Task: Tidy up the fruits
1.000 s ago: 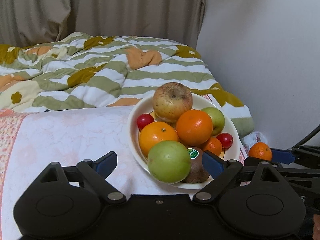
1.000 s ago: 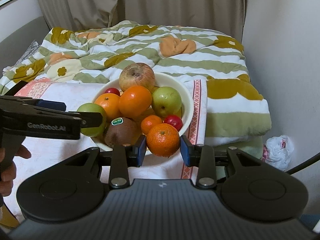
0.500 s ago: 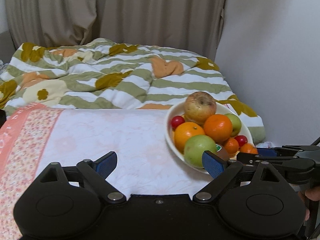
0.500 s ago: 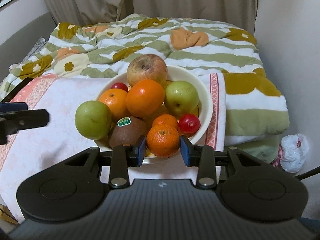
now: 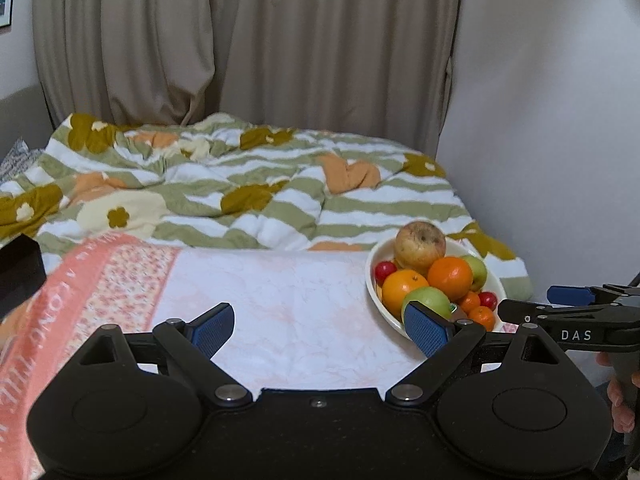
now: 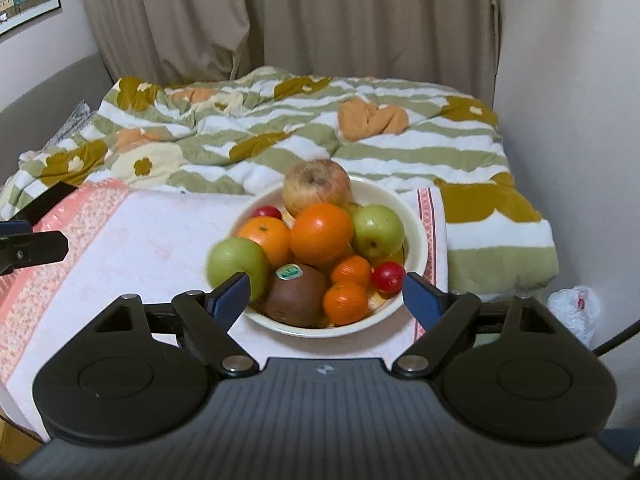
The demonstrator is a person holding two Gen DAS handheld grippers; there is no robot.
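Observation:
A cream bowl (image 6: 416,228) on the pink cloth holds a russet apple (image 6: 317,188), two green apples, two large oranges, two small mandarins, a kiwi (image 6: 295,294) and two red cherry fruits. The near mandarin (image 6: 345,303) lies in the bowl's front. My right gripper (image 6: 326,298) is open and empty, pulled back in front of the bowl. My left gripper (image 5: 318,328) is open and empty, over the bare cloth to the left of the bowl (image 5: 374,294). The right gripper's fingers (image 5: 568,294) show at the right edge of the left wrist view.
A pink-and-white cloth (image 5: 280,304) covers the table. Behind it lies a bed with a green striped flowered duvet (image 5: 248,192). A white wall stands on the right, curtains at the back. A white plastic bag (image 6: 574,310) lies on the floor at the right.
My right gripper has opened and let go of the small mandarin, which now lies in the bowl, and it has pulled back. My left gripper has pulled back and to the left of the bowl.

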